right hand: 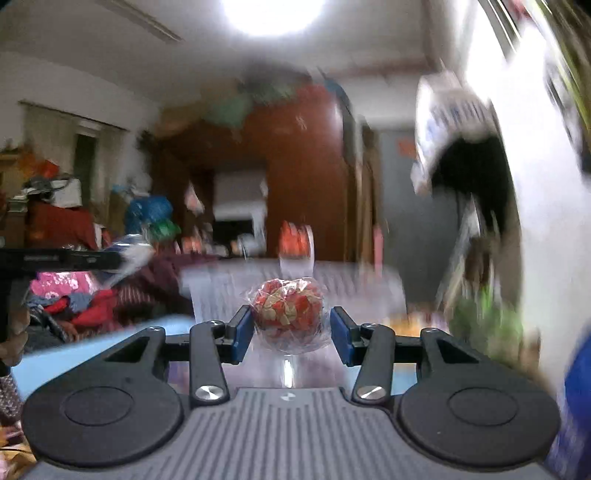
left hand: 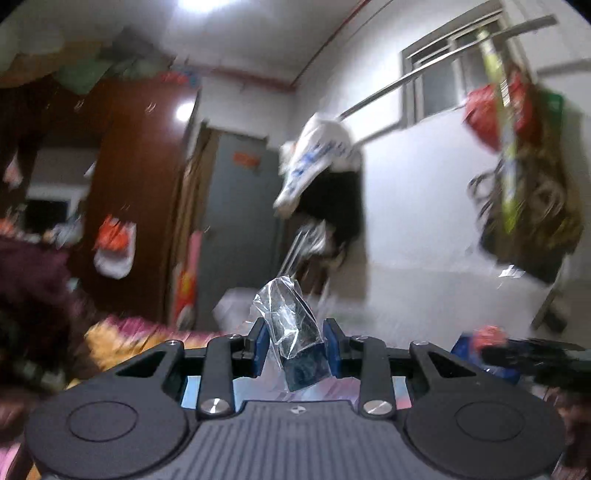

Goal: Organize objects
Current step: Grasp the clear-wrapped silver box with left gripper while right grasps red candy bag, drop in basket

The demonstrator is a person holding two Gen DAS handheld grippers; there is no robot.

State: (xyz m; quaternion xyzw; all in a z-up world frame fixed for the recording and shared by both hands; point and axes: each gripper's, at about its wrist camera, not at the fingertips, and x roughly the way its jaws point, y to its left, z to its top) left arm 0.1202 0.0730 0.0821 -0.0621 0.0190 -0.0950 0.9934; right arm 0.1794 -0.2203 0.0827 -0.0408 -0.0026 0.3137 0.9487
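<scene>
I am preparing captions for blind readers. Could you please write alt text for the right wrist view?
The right gripper holds a red patterned ball wrapped in clear plastic between its blue fingers, pointing level into a blurred, cluttered room. A dark red wardrobe stands behind, under a bright ceiling light.

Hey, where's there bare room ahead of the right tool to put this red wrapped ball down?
The pale surface beyond the red wrapped ball looks bare, bordered by the clothes pile on the left and a green blur on the right. The left side is crowded. Motion blur hides finer detail.
</scene>
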